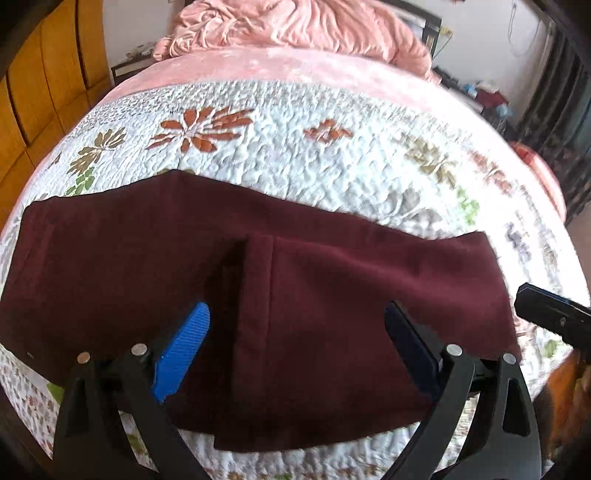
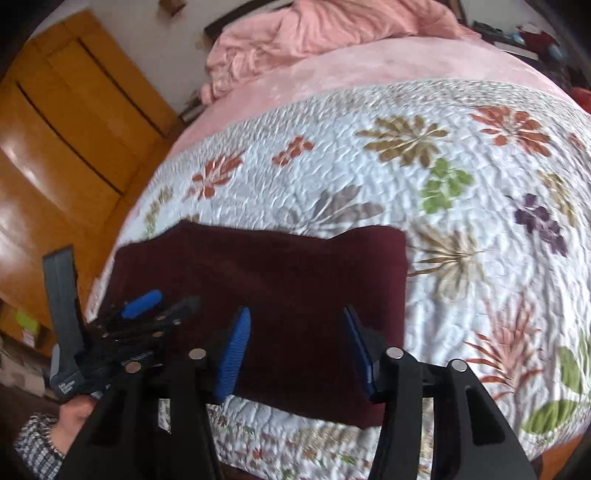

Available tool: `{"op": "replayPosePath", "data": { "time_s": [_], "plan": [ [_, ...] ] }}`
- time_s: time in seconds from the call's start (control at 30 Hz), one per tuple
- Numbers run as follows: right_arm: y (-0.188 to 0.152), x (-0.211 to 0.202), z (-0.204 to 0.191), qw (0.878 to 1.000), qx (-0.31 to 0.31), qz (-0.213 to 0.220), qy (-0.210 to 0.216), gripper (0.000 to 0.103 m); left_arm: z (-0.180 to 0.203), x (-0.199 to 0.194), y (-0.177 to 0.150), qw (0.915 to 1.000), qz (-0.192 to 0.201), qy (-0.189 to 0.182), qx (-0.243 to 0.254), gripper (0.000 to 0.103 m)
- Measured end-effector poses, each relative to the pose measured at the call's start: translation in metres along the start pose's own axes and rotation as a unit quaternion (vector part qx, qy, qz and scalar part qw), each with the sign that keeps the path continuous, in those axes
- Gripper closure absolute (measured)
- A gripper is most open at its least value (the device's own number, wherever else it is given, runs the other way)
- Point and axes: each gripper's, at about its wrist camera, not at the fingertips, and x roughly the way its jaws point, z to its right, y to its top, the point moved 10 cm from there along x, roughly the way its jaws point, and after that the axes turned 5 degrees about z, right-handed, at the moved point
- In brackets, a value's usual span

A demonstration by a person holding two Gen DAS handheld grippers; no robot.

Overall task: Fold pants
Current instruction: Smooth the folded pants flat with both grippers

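Observation:
The dark maroon pants (image 1: pixel 207 280) lie folded into a flat rectangle on the flowered quilt near the bed's front edge; they also show in the right wrist view (image 2: pixel 280 288). My left gripper (image 1: pixel 295 332) is open and empty above the pants' near part, and it shows at the left of the right wrist view (image 2: pixel 159 306). My right gripper (image 2: pixel 295 336) is open and empty above the pants' near right part. Its tip shows at the right edge of the left wrist view (image 1: pixel 550 314).
The white flowered quilt (image 2: pixel 461 184) covers the bed. A crumpled pink blanket (image 1: pixel 295 26) lies at the far end. A wooden wardrobe (image 2: pixel 55 147) stands to the left. Cluttered furniture (image 1: pixel 546 110) stands at the far right.

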Motion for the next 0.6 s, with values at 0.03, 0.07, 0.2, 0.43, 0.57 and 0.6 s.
{"op": "replayPosePath", "data": {
  "time_s": [0.03,0.07,0.2,0.43,0.57,0.6],
  "plan": [
    [-0.007,0.003,-0.001,1.0,0.001,-0.01,-0.002,0.053,-0.002,0.01,-0.007,0.9998,-0.018,0.005,0.006,0.008],
    [-0.012,0.013,0.001,1.0,0.004,-0.023,-0.009,0.053,-0.004,0.021,-0.016,0.9991,-0.041,0.009,0.008,0.007],
    [-0.048,0.046,0.021,0.997,0.025,-0.064,-0.039,0.056,-0.014,0.04,-0.031,0.9975,-0.068,-0.017,-0.009,0.003],
    [-0.034,0.015,0.008,0.999,0.041,-0.018,0.002,0.055,-0.028,0.003,-0.02,0.9977,-0.039,-0.036,-0.044,0.005],
    [-0.038,0.003,-0.011,0.998,0.059,-0.009,0.035,0.055,-0.063,-0.025,-0.017,0.9948,-0.017,-0.042,-0.091,0.005],
    [-0.041,0.002,-0.018,0.997,0.059,-0.011,0.043,0.055,-0.079,-0.032,-0.018,0.9925,-0.017,-0.043,-0.113,0.005]
  ]
}}
